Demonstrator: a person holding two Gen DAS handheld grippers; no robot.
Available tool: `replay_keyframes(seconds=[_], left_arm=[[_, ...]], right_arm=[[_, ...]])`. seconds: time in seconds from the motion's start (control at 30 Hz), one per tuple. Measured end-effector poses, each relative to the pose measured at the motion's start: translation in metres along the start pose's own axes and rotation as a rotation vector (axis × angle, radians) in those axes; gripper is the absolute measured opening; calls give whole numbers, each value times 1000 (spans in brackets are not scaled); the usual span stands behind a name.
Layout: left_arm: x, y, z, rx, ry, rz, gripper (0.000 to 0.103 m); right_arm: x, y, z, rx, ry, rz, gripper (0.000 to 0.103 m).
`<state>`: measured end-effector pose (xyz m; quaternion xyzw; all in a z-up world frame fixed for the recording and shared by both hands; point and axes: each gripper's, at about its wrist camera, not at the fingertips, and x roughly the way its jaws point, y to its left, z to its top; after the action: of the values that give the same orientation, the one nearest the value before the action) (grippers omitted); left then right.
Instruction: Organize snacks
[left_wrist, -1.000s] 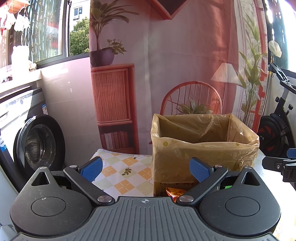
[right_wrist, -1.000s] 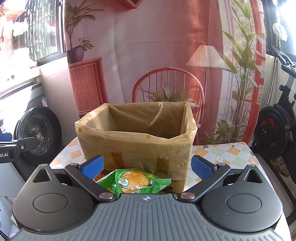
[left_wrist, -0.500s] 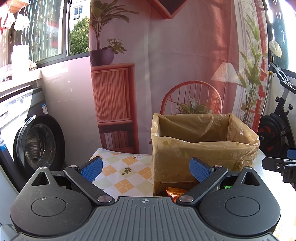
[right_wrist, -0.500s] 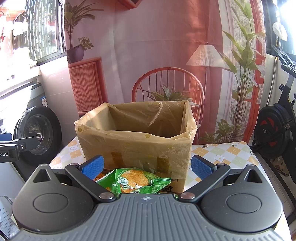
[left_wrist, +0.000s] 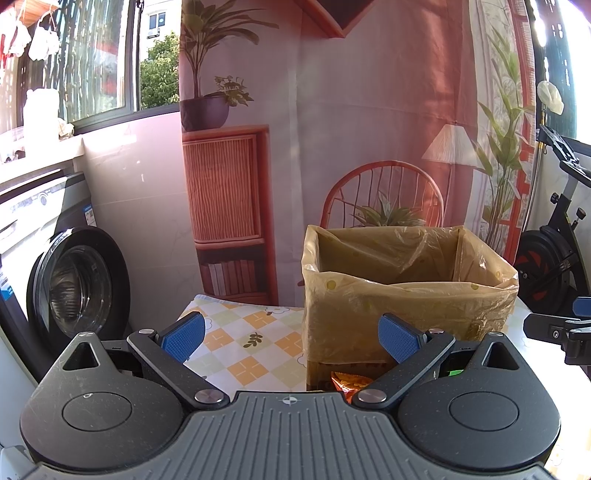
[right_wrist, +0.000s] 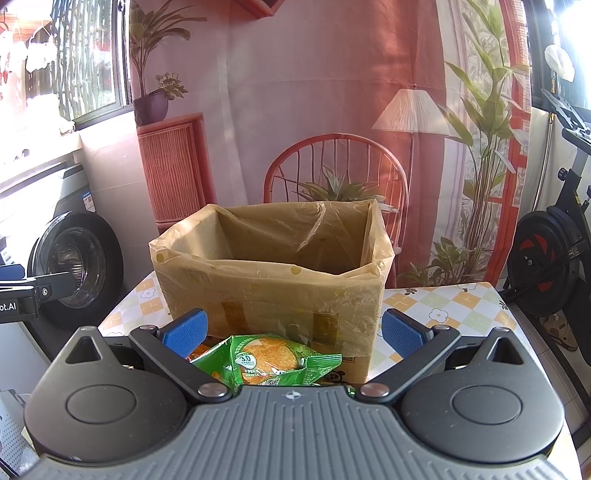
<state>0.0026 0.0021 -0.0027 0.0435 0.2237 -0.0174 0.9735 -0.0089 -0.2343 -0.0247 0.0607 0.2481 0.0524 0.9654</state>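
Left tool (left_wrist: 291, 334) hovering with jaws spread, gripping nothing. Right tool (right_wrist: 293, 332) likewise spread over green crinkly chip packet (right_wrist: 269, 363), lying near plastic-lined cardboard box (right_wrist: 273, 291) on checked worktop (right_wrist: 450, 314). Risk: slick foil slipping or snagging loose liner.

Ahead of the matt black plastic right gripper (right_wrist: 293, 334) with ribbed blue pads (right_wrist: 186, 332), a glossy green foil snack bag (right_wrist: 269, 363) lies before a cardboard box (right_wrist: 273, 295) lined with crinkled, shiny yellowish plastic film.
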Motion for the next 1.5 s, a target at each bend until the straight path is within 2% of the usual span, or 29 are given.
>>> replay_keyframes(seconds=[0.5, 0.73, 0.9, 1.0, 1.23, 1.37, 1.5], left_arm=[[2, 2, -2, -3, 7, 0, 101], [8, 10, -8, -21, -9, 14, 101], [16, 23, -18, -79, -35, -3, 101], [23, 25, -25, -91, -24, -23, 101], [39, 23, -38, -73, 21, 13, 101], [46, 28, -45, -89, 25, -15, 101], [52, 34, -51, -105, 39, -11, 101]], right_arm=[[2, 0, -5, 0, -3, 3, 102], [4, -4, -10, -4, -51, 34, 103], [18, -3, -20, -63, -84, 40, 103], [35, 3, -31, -134, -54, 33, 103], [66, 22, -56, -201, 14, 87, 103], [84, 25, -62, -176, 12, 86, 103], [101, 19, -67, -116, 50, 65, 99]])
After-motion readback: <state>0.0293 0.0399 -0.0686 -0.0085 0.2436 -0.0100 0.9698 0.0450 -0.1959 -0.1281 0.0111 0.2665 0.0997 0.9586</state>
